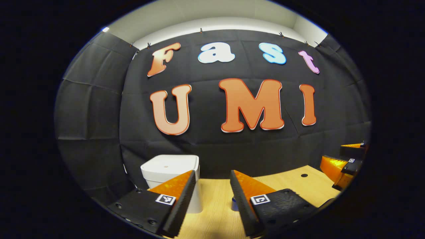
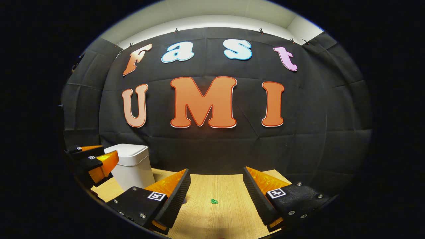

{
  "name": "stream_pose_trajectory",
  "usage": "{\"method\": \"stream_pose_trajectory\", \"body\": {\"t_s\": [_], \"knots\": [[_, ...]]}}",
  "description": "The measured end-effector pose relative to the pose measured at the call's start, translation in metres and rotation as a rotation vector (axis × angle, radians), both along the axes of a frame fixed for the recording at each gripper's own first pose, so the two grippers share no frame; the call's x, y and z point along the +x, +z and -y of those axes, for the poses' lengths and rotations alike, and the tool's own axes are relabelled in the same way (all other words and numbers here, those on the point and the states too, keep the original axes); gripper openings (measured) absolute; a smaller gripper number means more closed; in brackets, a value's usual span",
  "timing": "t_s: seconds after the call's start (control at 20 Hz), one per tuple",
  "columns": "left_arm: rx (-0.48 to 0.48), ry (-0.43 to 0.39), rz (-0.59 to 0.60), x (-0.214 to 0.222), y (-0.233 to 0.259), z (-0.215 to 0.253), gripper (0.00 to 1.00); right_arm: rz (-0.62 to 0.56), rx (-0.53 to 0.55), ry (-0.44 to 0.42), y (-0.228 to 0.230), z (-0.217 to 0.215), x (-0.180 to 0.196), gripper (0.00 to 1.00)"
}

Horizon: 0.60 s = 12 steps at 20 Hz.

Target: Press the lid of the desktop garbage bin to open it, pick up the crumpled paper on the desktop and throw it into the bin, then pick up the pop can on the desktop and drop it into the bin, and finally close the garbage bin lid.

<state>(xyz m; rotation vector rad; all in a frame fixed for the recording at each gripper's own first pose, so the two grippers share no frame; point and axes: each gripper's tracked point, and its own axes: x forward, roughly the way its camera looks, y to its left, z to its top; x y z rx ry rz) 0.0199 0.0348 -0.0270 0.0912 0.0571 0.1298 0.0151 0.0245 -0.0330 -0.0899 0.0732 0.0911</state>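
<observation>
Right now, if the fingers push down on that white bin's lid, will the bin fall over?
Probably not. The white bin stands upright with its base flat on the wooden table, and looks squat and boxy. It seems to be smooth plastic, so it may be light and might slide a bit. A push on the lid straight down should be safest.
</observation>
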Motion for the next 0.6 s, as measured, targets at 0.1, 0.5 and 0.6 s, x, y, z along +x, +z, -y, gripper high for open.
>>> {"method": "stream_pose_trajectory", "body": {"t_s": [0.1, 0.5, 0.6], "knots": [[-0.005, 0.043, -0.022, 0.003, -0.005, -0.019, 0.50, 0.000, 0.000, 0.005, -0.001, -0.003, 0.001, 0.94], [-0.163, 0.110, -0.024, 0.046, 0.024, -0.118, 0.00, 0.012, 0.003, -0.030, 0.003, 0.005, 0.010, 0.94], [-0.141, 0.089, -0.038, 0.073, 0.028, -0.144, 0.00, 0.006, 0.000, -0.040, 0.001, 0.007, 0.011, 0.94]]}}
